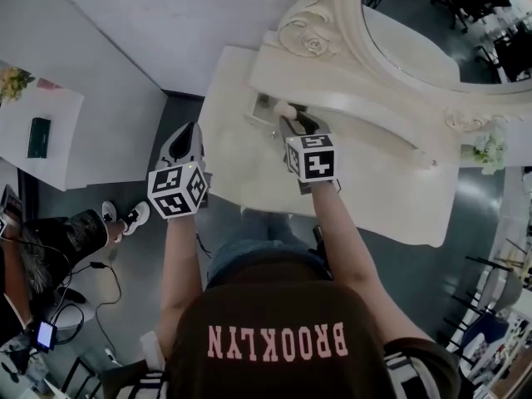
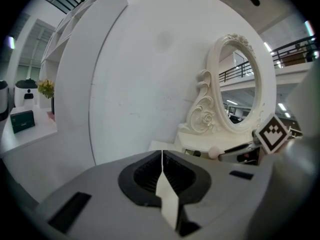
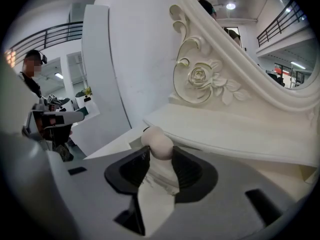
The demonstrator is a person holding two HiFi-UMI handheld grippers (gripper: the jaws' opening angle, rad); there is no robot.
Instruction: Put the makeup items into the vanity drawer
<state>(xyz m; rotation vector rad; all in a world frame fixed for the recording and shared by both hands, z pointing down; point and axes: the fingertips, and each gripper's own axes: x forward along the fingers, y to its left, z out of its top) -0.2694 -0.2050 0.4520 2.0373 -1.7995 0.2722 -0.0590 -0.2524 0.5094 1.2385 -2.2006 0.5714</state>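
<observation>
A beige egg-shaped makeup sponge (image 3: 157, 143) sits pinched between the pads of my right gripper (image 3: 159, 156), which is shut on it. In the head view this gripper (image 1: 289, 116) holds the sponge (image 1: 285, 108) over the back left of the white vanity top (image 1: 241, 165), right beside the small open drawer (image 1: 264, 105) under the mirror shelf. My left gripper (image 1: 189, 133) hangs off the vanity's left edge, above the floor. Its jaws (image 2: 162, 166) are shut with nothing between them. From the left gripper view the sponge (image 2: 214, 153) shows in front of the drawer.
An ornate oval mirror (image 1: 407, 32) with carved roses rises behind the vanity shelf. A white flower (image 1: 489, 150) stands at the vanity's far right. At the left, a white side table (image 1: 58, 148) carries a dark green box (image 1: 38, 137). White wall panels stand behind.
</observation>
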